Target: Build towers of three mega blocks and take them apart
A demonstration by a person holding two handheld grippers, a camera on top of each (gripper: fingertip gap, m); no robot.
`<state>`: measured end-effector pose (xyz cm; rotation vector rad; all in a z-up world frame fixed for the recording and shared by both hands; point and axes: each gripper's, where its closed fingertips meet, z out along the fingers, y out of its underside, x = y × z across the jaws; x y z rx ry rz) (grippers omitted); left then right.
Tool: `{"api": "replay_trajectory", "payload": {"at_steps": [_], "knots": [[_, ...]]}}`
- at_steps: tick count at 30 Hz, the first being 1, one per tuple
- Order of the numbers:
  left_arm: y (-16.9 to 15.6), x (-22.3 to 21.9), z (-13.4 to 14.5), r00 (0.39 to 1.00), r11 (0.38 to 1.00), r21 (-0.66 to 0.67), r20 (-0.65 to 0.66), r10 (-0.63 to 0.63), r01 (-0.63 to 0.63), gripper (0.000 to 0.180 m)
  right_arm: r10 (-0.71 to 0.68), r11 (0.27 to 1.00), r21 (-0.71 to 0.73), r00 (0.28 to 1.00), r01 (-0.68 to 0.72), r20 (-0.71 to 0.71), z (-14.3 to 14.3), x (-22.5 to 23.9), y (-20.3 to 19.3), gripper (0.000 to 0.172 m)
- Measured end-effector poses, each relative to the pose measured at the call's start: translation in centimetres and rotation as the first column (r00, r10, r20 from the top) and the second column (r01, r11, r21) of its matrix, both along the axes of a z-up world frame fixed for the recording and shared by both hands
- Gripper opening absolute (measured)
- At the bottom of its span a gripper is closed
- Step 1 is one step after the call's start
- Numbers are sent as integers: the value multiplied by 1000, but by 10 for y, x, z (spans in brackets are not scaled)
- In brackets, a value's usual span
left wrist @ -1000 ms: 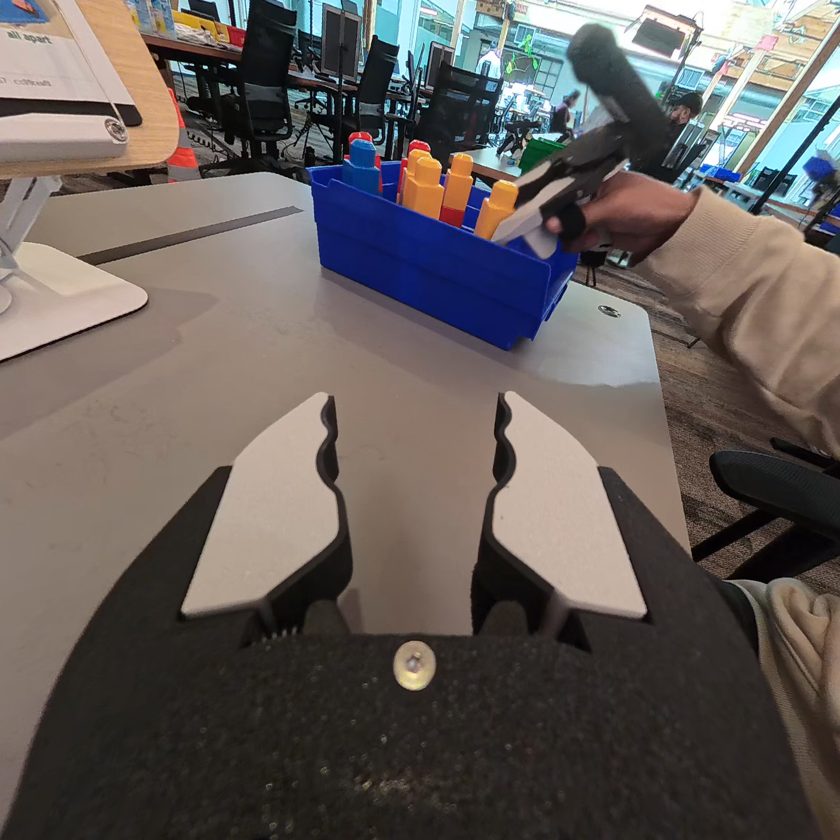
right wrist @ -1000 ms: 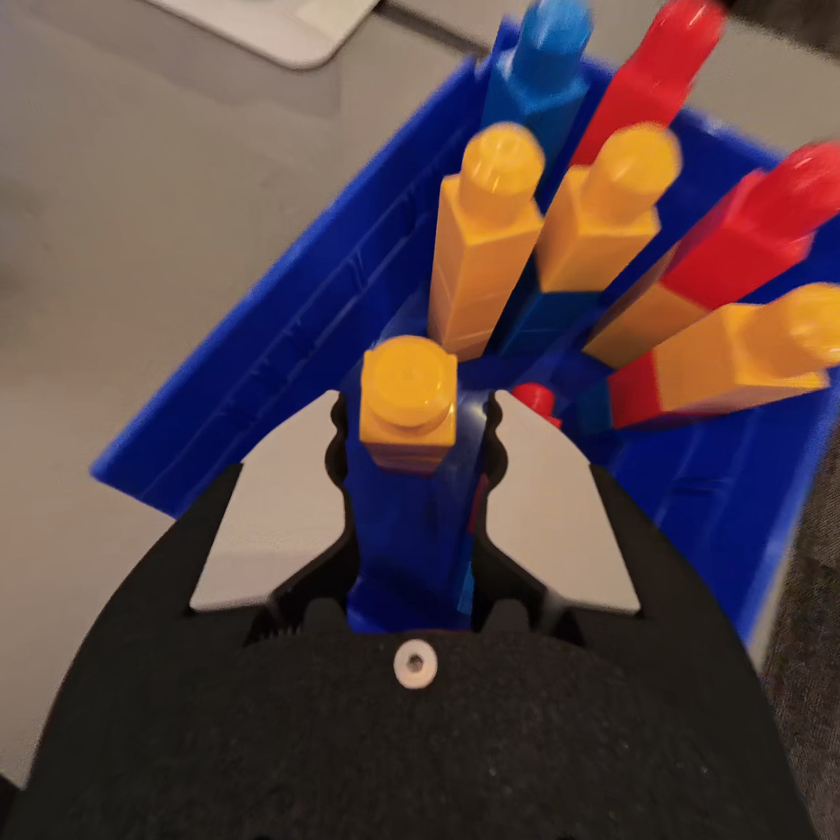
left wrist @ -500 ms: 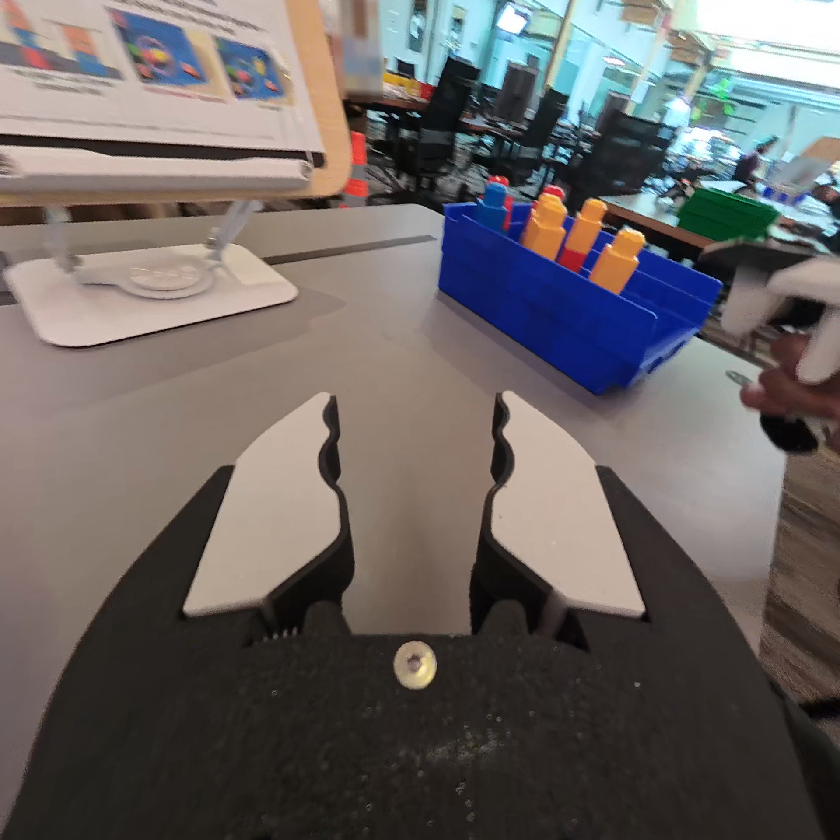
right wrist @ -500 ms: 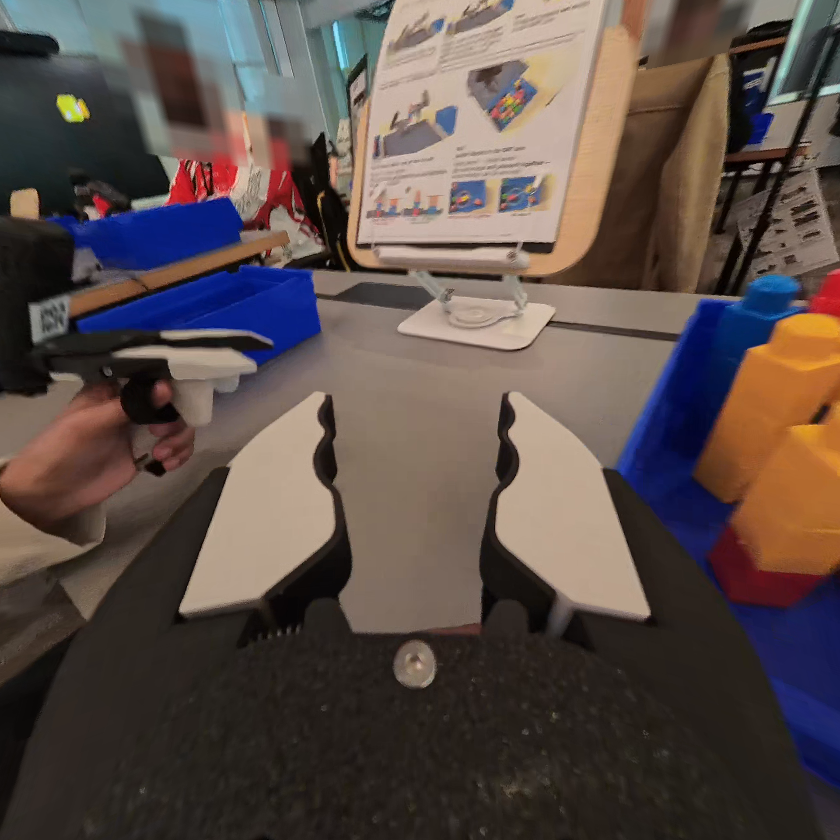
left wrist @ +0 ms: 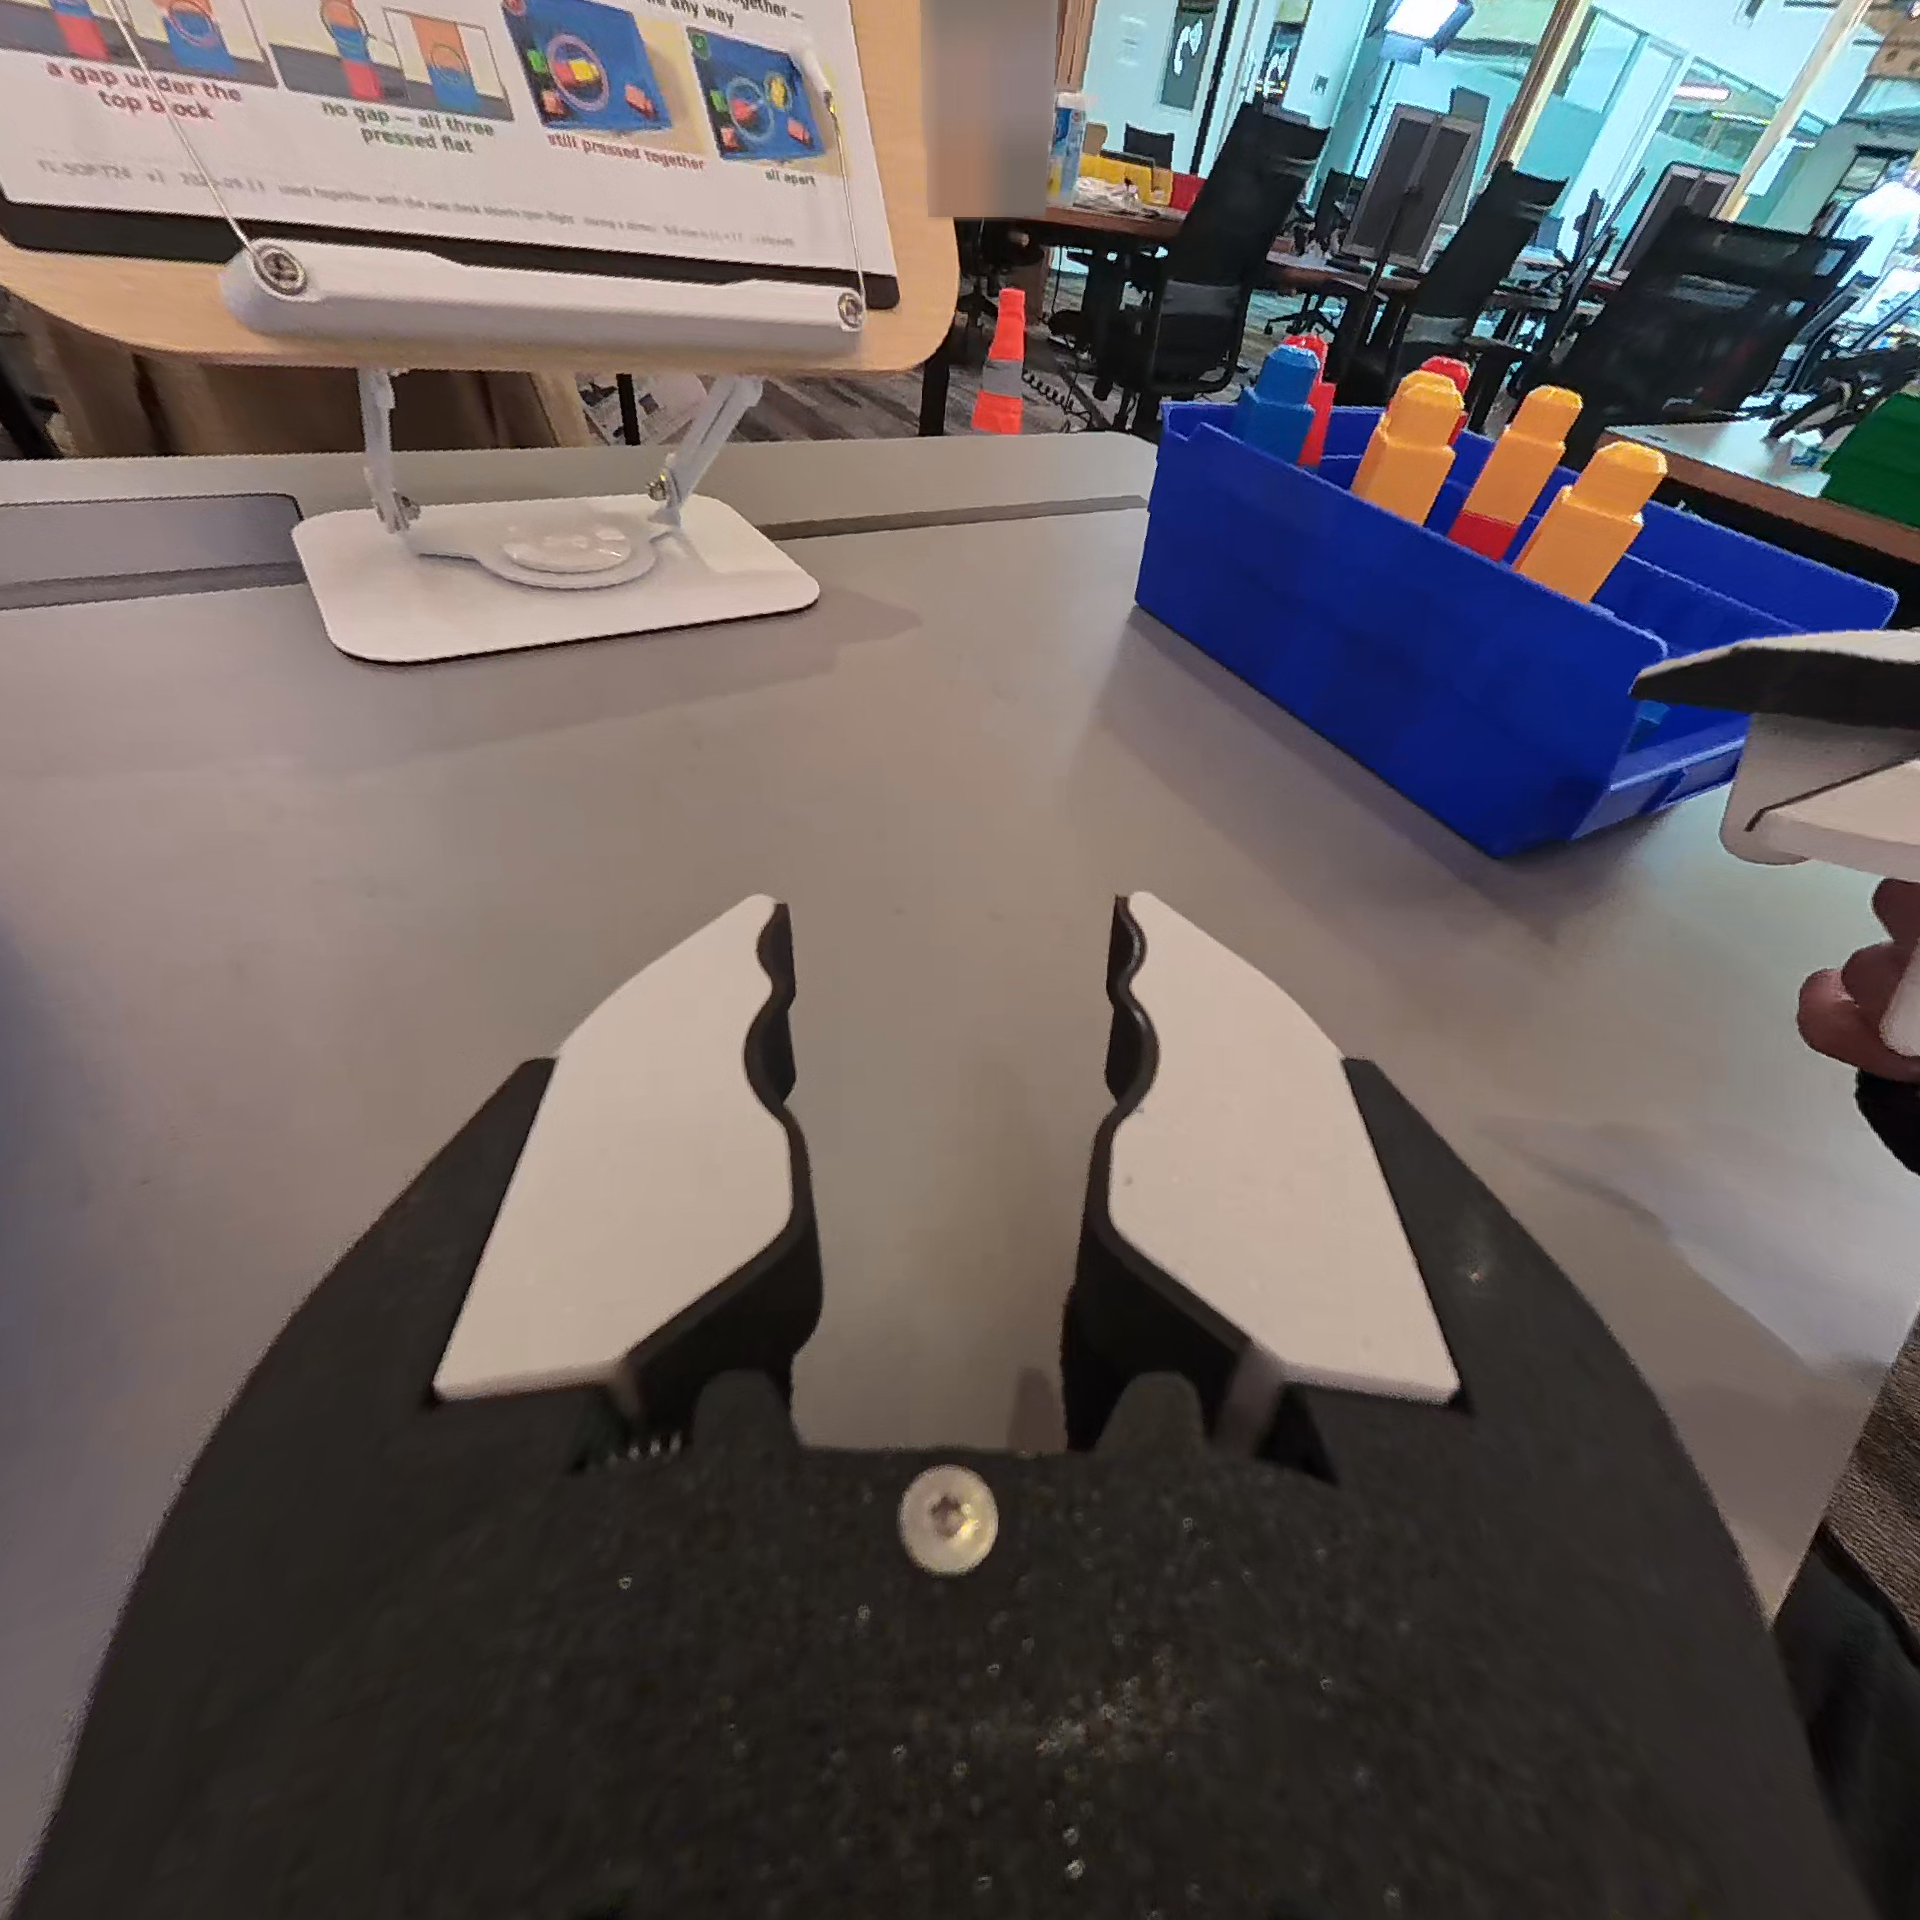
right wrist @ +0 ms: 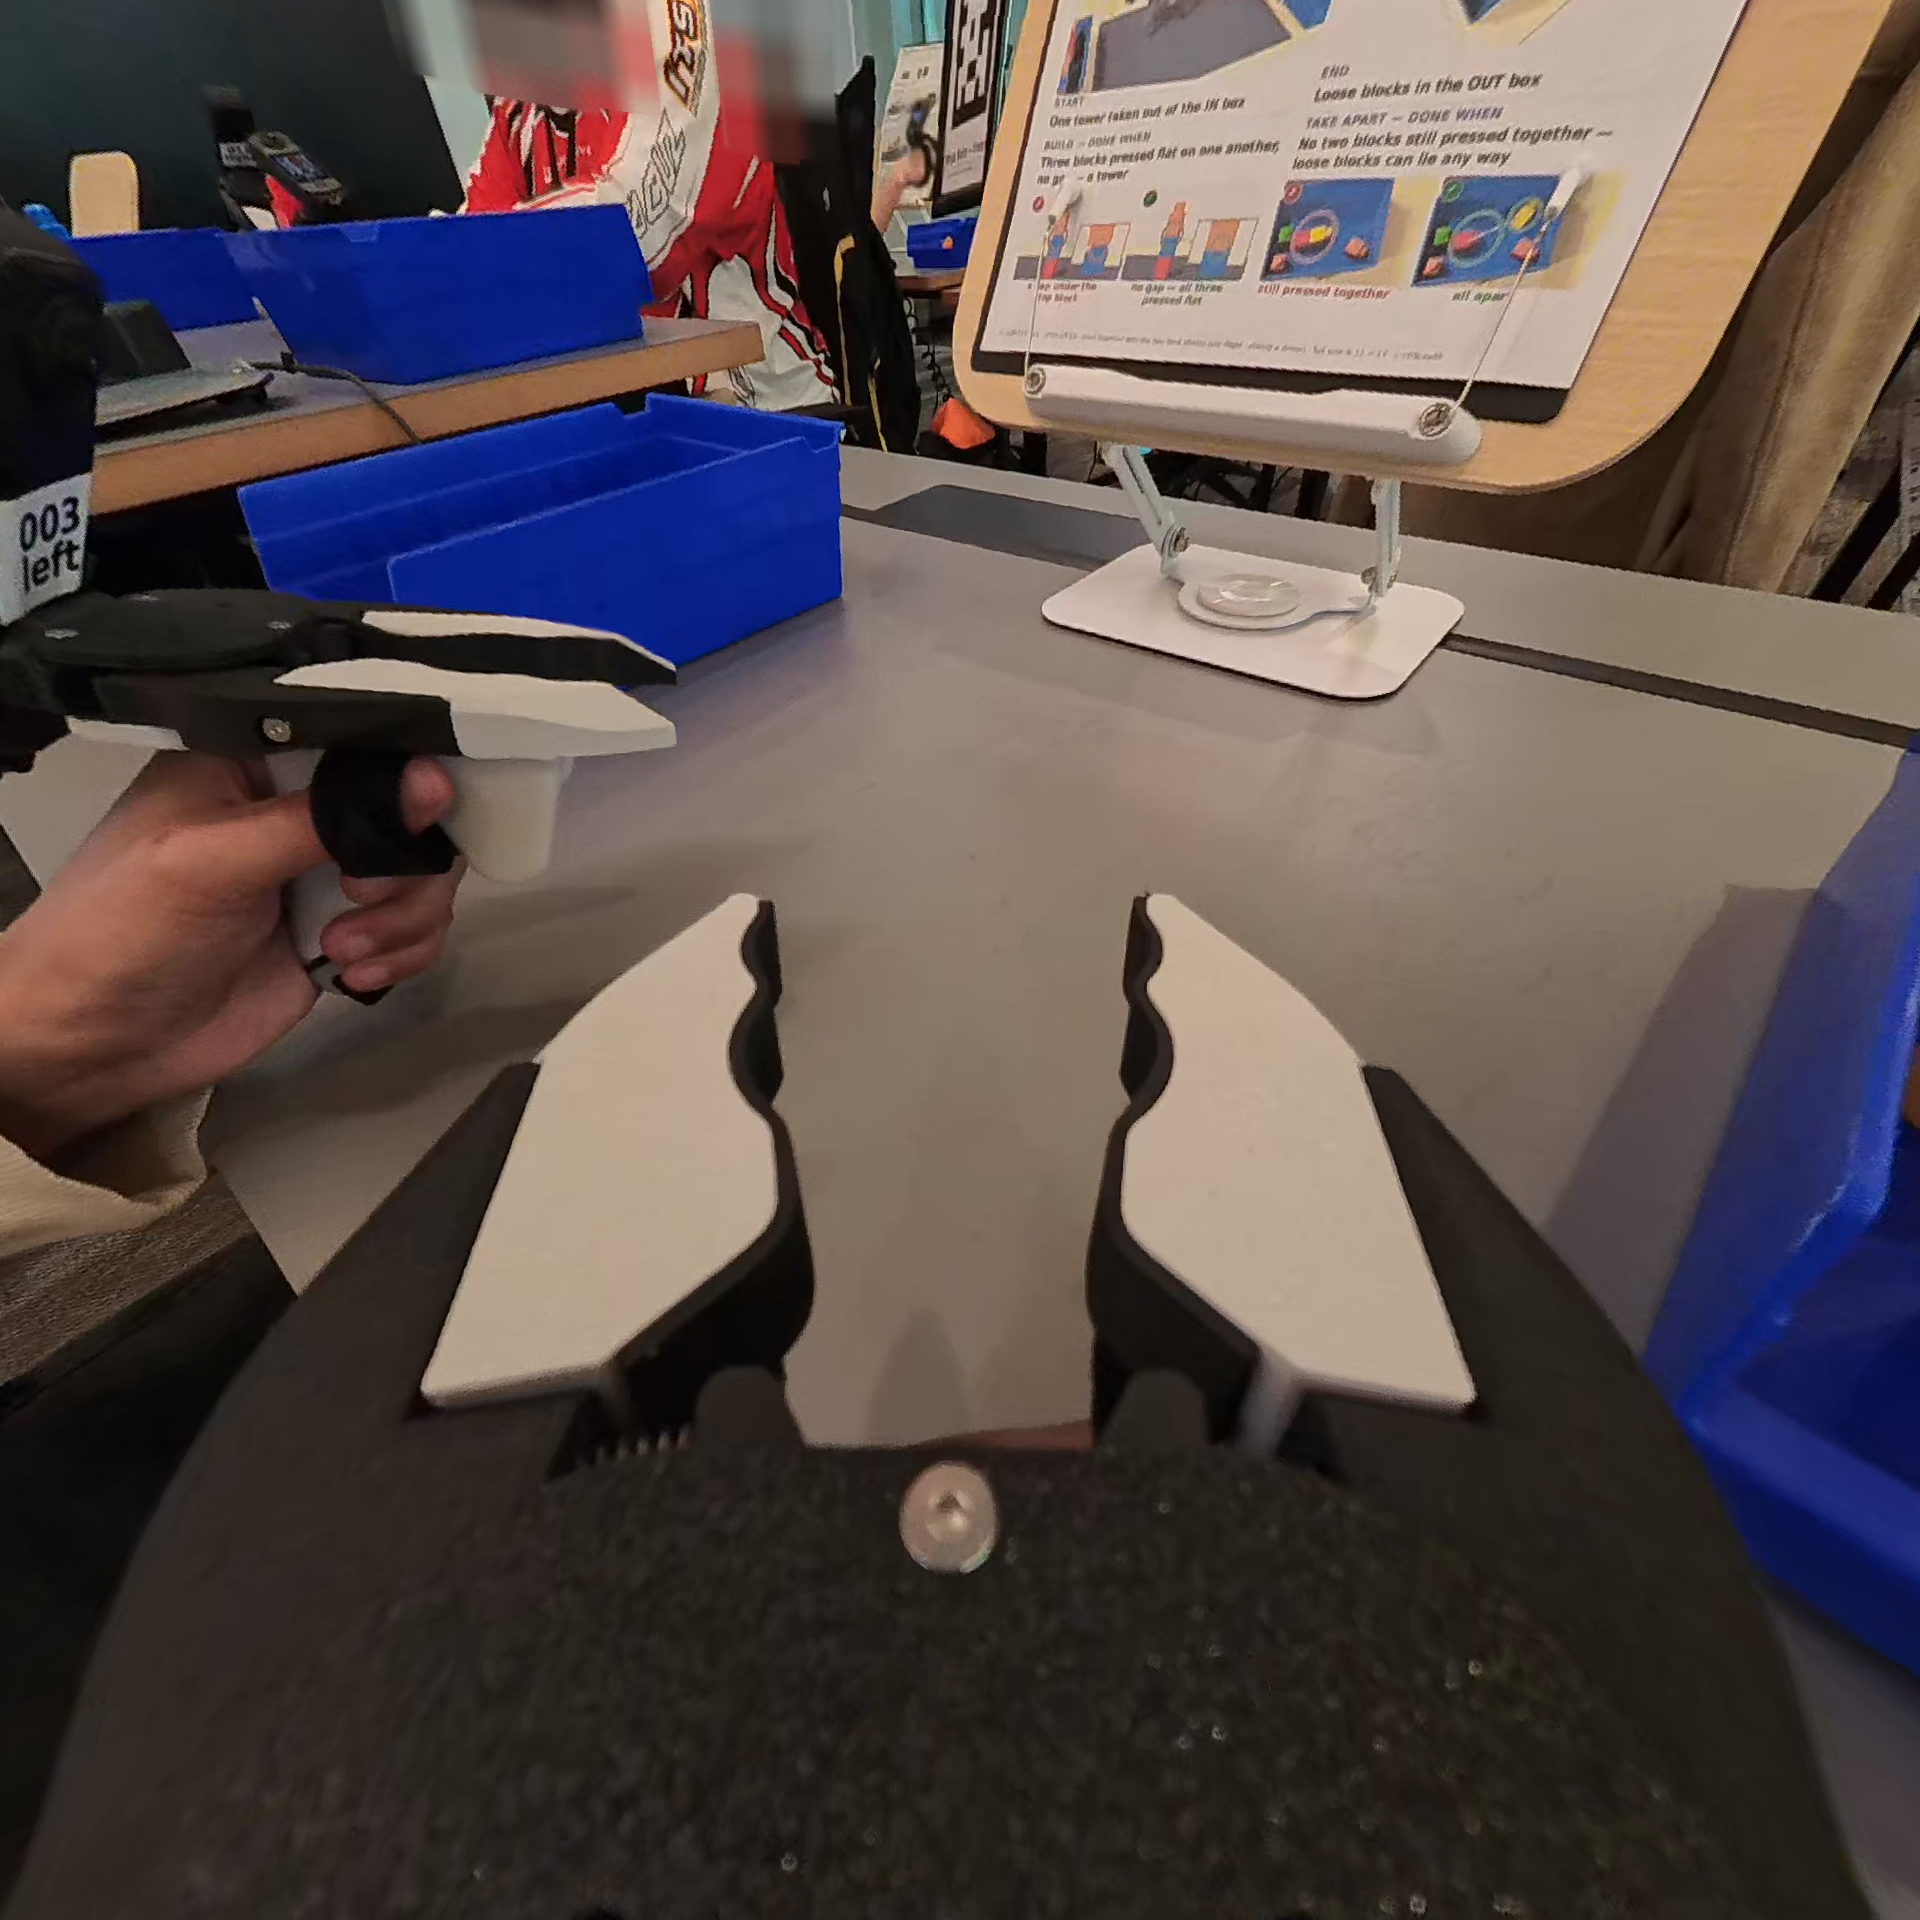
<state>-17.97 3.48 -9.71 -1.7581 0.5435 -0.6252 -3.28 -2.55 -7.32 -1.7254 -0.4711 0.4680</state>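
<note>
Grey table (left wrist: 623, 831) under both grippers; right gripper (right wrist: 951, 914) withdrawn from tower bin (left wrist: 1455, 665), both jaws wide, empty; no tower extracted.

A white-based stand (left wrist: 561, 582) props an instruction sheet (left wrist: 447, 114); office chairs (left wrist: 1216, 281) behind.

Glossy plastic bin (left wrist: 1403, 665); matt grey table (left wrist: 520, 831), probably laminate.

We have drawn the right gripper (right wrist: 951, 904) back out of the blue bin (left wrist: 1455, 665) of block towers (left wrist: 1496, 488); it now hovers empty over the grey table (right wrist: 1039, 790), beside the left gripper (left wrist: 945, 904).
</note>
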Motion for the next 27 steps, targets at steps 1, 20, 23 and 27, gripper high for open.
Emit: {"api": "replay_trajectory", "payload": {"at_steps": [1, 20, 23, 27], "knots": [[0, 1, -1, 1000, 1000, -2, 2, 1, -1, 58, 0, 1000, 0, 1000, 0, -6, 1, 2, 0, 63], [-3, 89, -21, 974, 961, -160, 76, -214, 223, 60, -632, 766, -178, 774, 618, -28, -39, 325, -11, 56], [-13, 122, -20, 963, 947, -177, 79, -257, 267, 60, -625, 767, -191, 781, 613, -1, -46, 318, -2, 58], [-25, 179, -19, 948, 935, -162, 17, -317, 316, 63, -580, 805, -236, 807, 545, -114, -42, 295, -6, 50]]}}
